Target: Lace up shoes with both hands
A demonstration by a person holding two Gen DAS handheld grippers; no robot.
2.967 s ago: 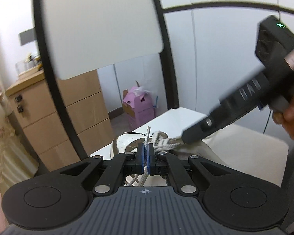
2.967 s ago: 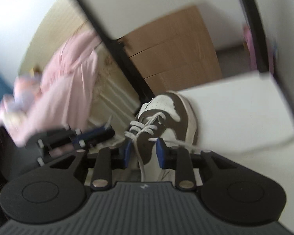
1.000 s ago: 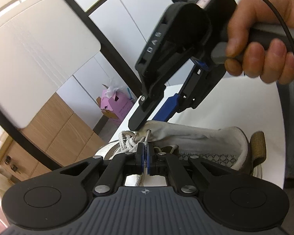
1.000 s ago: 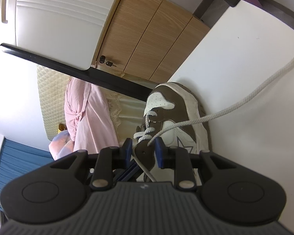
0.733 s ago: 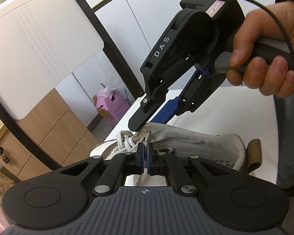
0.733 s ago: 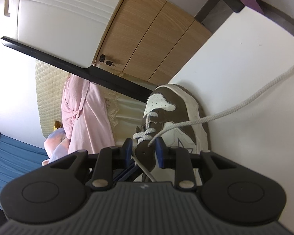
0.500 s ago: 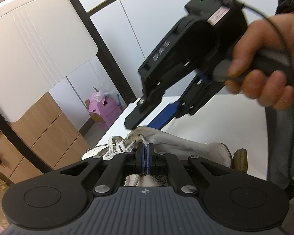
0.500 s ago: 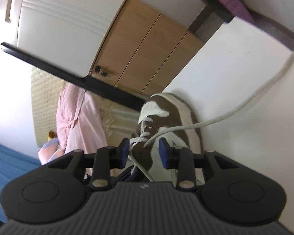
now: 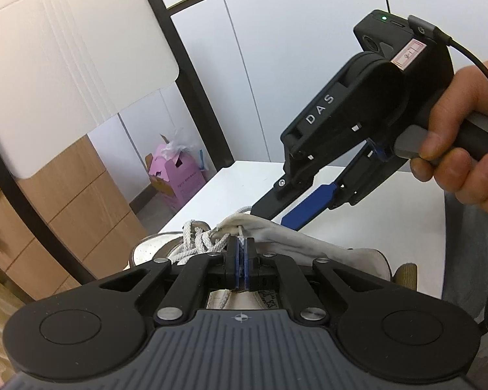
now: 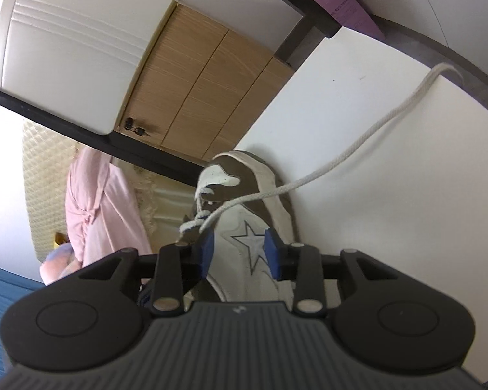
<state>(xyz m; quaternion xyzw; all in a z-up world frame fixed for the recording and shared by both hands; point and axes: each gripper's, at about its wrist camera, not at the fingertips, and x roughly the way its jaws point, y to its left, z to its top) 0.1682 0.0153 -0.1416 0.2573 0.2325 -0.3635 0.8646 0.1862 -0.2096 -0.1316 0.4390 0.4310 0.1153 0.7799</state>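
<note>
A brown and white shoe with a star on its side lies on the white table. In the left wrist view my left gripper is shut on the end of the white lace, just over the shoe's pale tongue and the crossed lacing. My right gripper stands open above the shoe's side, with nothing pressed between its blue pads. The other lace end runs loose from the eyelets across the table to its far edge. From the left wrist, the right gripper hovers just beyond the tongue.
A person's hand holds the right gripper's handle. Wooden drawers and a pink box stand past the table's left edge. A pink garment hangs beside the shoe's toe end. A black frame post rises behind the table.
The right gripper's jaws have spread wider and it has tipped toward the shoe's side, shifting right in the left wrist view. The left gripper stays shut on the lace end.
</note>
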